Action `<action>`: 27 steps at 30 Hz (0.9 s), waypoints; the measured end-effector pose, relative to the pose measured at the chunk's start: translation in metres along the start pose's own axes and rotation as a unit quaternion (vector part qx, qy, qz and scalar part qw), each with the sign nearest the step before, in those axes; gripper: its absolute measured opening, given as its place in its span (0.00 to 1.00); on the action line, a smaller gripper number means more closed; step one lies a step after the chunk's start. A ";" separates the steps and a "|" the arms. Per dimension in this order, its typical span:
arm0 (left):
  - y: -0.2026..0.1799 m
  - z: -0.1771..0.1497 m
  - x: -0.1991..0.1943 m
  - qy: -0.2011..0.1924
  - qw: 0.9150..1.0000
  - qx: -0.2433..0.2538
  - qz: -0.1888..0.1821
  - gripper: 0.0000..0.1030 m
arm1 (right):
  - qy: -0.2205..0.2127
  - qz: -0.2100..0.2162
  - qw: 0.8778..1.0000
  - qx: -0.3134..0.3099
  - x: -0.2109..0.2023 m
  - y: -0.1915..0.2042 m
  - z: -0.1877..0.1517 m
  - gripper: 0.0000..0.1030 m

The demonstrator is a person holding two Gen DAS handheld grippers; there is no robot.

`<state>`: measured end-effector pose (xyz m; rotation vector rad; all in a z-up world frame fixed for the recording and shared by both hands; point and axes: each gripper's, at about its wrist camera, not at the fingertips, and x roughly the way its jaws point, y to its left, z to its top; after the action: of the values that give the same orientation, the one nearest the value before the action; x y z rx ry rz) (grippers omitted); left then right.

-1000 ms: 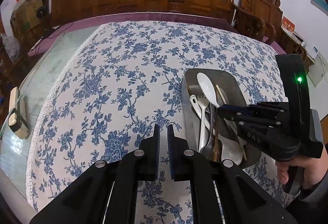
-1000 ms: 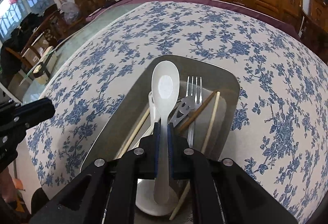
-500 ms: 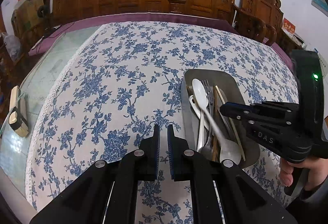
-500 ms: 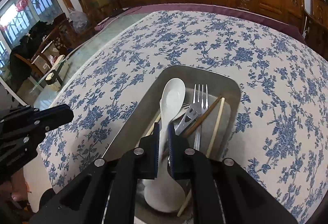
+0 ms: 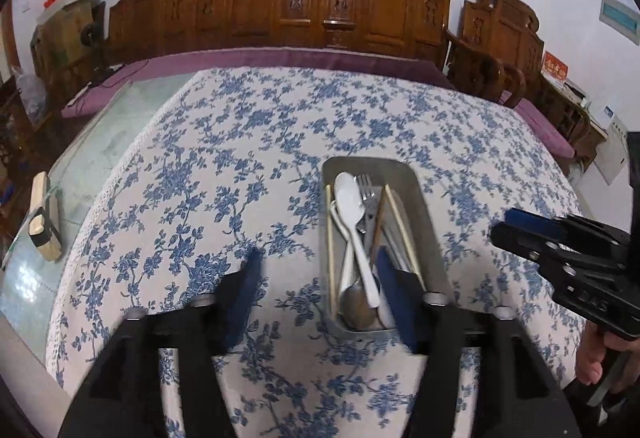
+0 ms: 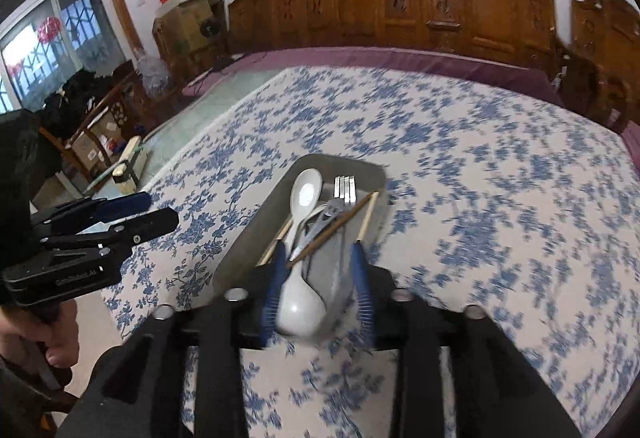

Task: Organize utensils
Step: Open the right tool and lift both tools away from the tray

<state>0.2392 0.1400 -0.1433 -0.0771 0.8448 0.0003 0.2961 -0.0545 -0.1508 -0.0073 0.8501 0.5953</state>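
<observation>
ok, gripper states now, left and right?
Left gripper: open, just been opening, holding nothing.
Right gripper: open, just been opening; white spoon released in tray.

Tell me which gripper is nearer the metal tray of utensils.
Left, though it's close. The left gripper hangs over the metal tray's near end, one finger above the utensils. The right gripper is drawn back above the tray's near end; its jaws have just been opening, nothing gripped.

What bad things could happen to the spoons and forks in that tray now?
The white spoon lies loosely atop the fork and chopsticks in the metal tray, so a bump might shift the pile. The right gripper, jaws just opened and empty, hangs just above the tray and could clip its rim.
</observation>
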 end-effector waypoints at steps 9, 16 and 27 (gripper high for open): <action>-0.037 -0.008 -0.030 -0.014 0.999 0.023 0.022 0.93 | -0.044 -0.067 0.997 0.022 -0.076 -0.025 -0.034 0.98; -0.070 -0.021 -0.059 -0.035 0.998 0.047 0.021 0.93 | -0.062 -0.097 0.993 0.037 -0.117 -0.034 -0.060 0.98; -0.118 -0.022 -0.123 -0.102 0.993 0.055 -0.004 0.93 | -0.135 -0.114 0.983 0.053 -0.193 -0.037 -0.064 0.98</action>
<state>0.1451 0.0248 -0.0579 0.0240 0.6395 -0.0450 0.1712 -0.1957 -0.0651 0.0708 0.6050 0.3258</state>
